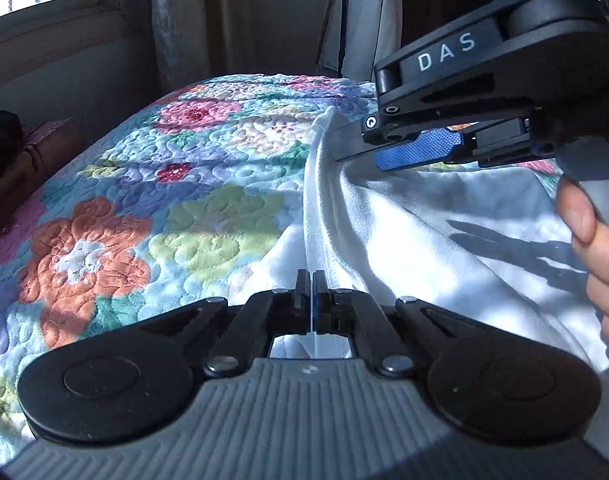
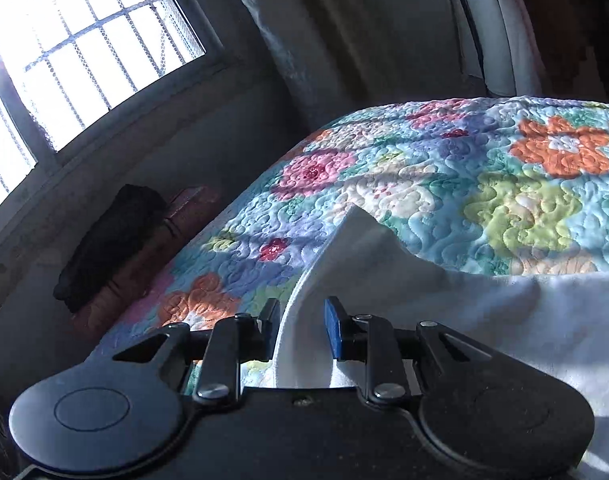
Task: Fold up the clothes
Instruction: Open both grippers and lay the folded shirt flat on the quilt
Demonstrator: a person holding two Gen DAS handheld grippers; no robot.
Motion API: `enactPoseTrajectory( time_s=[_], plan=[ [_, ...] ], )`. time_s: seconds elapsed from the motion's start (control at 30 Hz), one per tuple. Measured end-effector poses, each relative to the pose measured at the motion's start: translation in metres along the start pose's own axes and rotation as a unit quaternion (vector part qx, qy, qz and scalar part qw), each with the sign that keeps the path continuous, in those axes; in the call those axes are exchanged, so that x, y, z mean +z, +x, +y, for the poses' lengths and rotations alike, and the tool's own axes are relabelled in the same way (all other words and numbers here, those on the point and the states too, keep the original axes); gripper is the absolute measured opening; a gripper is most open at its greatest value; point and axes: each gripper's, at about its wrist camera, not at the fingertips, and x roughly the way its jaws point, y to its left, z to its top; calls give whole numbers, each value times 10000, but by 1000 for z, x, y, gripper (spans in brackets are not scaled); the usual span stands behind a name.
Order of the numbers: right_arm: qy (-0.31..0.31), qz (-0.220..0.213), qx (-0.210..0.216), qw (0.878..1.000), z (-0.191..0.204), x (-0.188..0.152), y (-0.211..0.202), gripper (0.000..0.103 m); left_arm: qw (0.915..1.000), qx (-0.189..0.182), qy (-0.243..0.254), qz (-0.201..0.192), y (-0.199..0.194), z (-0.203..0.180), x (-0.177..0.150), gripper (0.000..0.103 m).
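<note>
A white garment (image 1: 444, 216) lies on a flowered quilt (image 1: 152, 184), with one edge pulled up into a ridge. In the left wrist view my left gripper (image 1: 311, 288) is shut on that thin raised edge near the camera. The ridge runs up to a peak by my right gripper (image 1: 372, 144), which a hand (image 1: 584, 216) holds at the upper right. In the right wrist view the right gripper (image 2: 302, 328) has its jaws apart, with a tented fold of the garment (image 2: 344, 264) standing between them. The blue pad (image 2: 333, 330) rests beside the fold without squeezing it.
The quilt (image 2: 504, 184) covers a bed that drops off at the left. Beside that edge sit a dark bag (image 2: 108, 240) and a brown case (image 2: 184, 216). A barred window (image 2: 84, 40) is at the left, and clothes hang behind the bed (image 1: 368, 20).
</note>
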Motion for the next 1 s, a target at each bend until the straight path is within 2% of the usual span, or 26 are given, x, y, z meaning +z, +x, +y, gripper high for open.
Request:
enactPoseTrajectory(
  time_s=[0.03,0.1,0.17,0.2,0.3,0.4,0.5,0.57,0.6,0.63,0.7,0.73,0.77,0.83,0.87,0.9,1.0],
  plan=[
    [148,101,-26,9998,-3,-4,0,46,9998,45,-177,7,6,9,-4,1],
    [381,214,-13,9990,-9,-13,-7,47,9970,-122,-738,-198,6,32,-13,2],
    [601,383,173,9973,-20,-29,-18,56,9932,-237,-1122,-183,1,42,-18,2],
    [699,515,174,9961,-26,-37,-23,57,9917,-332,-1231,-179,-3,45,-20,2],
    [887,860,204,9921,-42,-61,-46,57,9943,-579,-858,-247,-32,34,-32,3],
    [939,909,467,9903,-51,-85,-90,57,9983,-499,-188,-249,-75,17,-56,8],
    [993,1087,790,9859,-56,-112,-138,57,9991,-286,-290,-136,-120,16,-84,11],
    [946,945,780,9879,-59,-131,-173,57,9985,317,-434,67,-148,17,-97,23],
    [884,796,689,9905,-61,-142,-192,58,9977,528,-407,82,-161,17,-101,39],
    [764,574,364,9948,-63,-153,-209,62,9971,625,-432,103,-174,17,-105,47],
    [506,550,-174,9970,-68,-174,-232,65,9966,355,-716,183,-196,24,-112,48],
    [470,612,-304,9966,-69,-180,-240,65,9949,140,-959,264,-204,28,-116,47],
    [502,667,-380,9958,-74,-186,-253,65,9918,-102,-1219,366,-212,32,-119,47],
    [715,742,-189,9945,-81,-189,-279,65,9857,-392,-1529,598,-225,36,-123,43],
    [851,764,-47,9934,-85,-189,-292,65,9846,-370,-1530,767,-233,36,-124,39],
    [973,725,67,9926,-86,-189,-307,65,9852,-196,-1445,897,-242,35,-124,36],
    [996,658,3,9928,-84,-188,-346,65,9864,342,-1348,882,-269,37,-122,36]
  ],
)
